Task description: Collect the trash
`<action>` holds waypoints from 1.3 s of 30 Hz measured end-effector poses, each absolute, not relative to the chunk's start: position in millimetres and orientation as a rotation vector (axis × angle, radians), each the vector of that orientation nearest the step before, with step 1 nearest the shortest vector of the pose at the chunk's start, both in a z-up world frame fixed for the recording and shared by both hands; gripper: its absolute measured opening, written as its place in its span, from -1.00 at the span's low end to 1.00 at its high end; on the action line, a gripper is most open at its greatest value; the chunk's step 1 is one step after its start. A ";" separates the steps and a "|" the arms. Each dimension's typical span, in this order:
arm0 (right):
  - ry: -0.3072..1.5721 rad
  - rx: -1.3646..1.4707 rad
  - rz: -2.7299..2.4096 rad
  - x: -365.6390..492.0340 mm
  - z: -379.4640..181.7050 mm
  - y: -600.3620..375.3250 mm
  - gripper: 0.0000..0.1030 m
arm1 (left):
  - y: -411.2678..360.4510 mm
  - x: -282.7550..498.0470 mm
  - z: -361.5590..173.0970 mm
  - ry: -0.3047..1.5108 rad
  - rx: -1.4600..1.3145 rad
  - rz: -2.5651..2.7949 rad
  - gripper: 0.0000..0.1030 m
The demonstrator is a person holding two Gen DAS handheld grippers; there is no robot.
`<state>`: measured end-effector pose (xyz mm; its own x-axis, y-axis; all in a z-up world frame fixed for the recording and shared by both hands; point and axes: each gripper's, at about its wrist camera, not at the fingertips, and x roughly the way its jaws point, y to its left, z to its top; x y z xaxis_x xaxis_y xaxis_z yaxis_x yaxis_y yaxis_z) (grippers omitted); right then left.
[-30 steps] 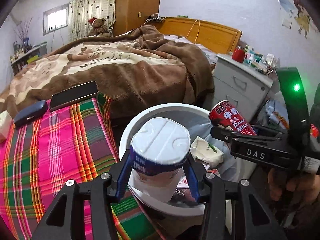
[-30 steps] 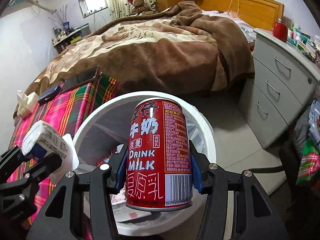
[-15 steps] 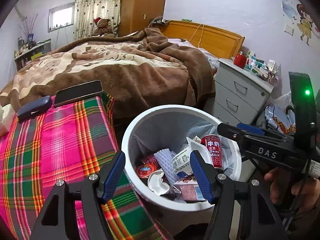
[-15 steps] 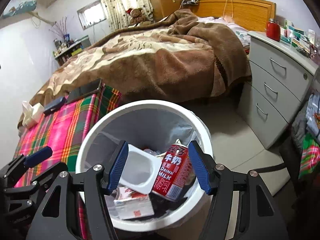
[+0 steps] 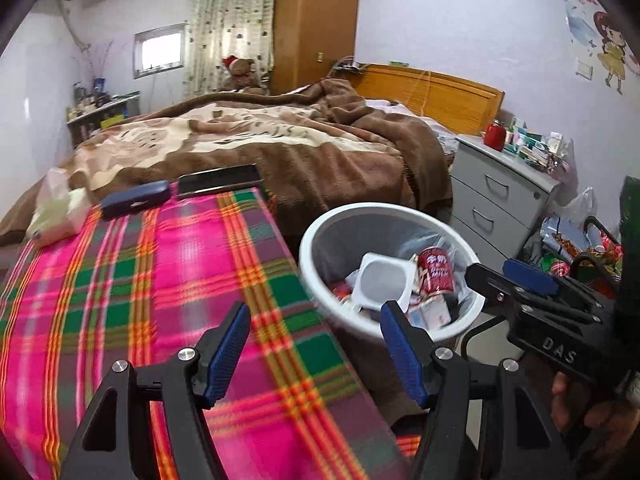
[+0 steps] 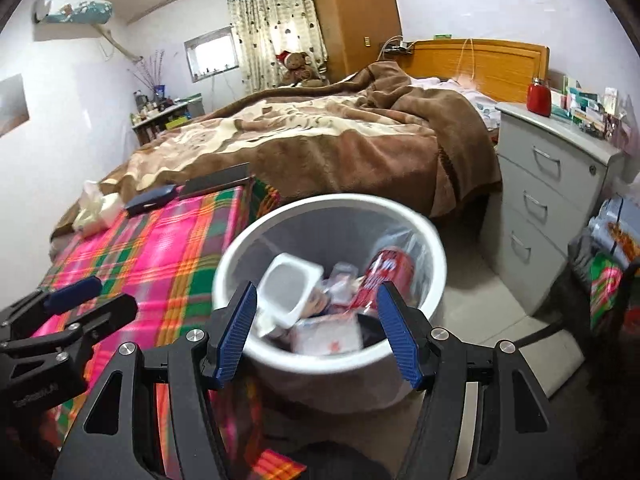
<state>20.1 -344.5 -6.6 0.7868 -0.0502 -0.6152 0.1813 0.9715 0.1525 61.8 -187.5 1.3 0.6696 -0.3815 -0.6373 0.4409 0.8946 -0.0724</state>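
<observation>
The white trash bin (image 5: 384, 210) (image 6: 332, 200) stands on the floor beside the plaid-covered table. Inside it lie a red milk can (image 5: 436, 272) (image 6: 384, 276), a white cup (image 5: 384, 284) (image 6: 288, 284) and other wrappers. My left gripper (image 5: 314, 320) is open and empty, over the edge of the plaid cloth (image 5: 160, 280), with the bin just right of it. My right gripper (image 6: 316, 296) is open and empty too, held back from the bin's near rim. The left wrist view also shows the right gripper's body at the right edge.
A dark phone (image 5: 218, 180), a blue case (image 5: 134, 200) and a tissue pack (image 5: 56, 208) lie at the cloth's far end. Behind them is the bed with a brown blanket (image 5: 300, 148). Grey drawers (image 5: 496, 200) and bags (image 5: 568, 240) crowd the right.
Both grippers opened: the cup left the left one and the can left the right one, and both fell into the bin. Both grippers then drew back, the left one over the cloth.
</observation>
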 end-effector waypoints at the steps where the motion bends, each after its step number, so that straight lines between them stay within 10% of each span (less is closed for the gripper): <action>1: 0.643 0.197 -0.126 15.8 -4.9 -340.5 0.24 | -184.4 58.5 1.0 0.696 0.088 -0.459 0.30; 39: 0.607 0.189 -0.078 -16.4 -13.6 -296.2 0.24 | -135.2 3.7 -1.2 0.619 0.080 -0.313 0.30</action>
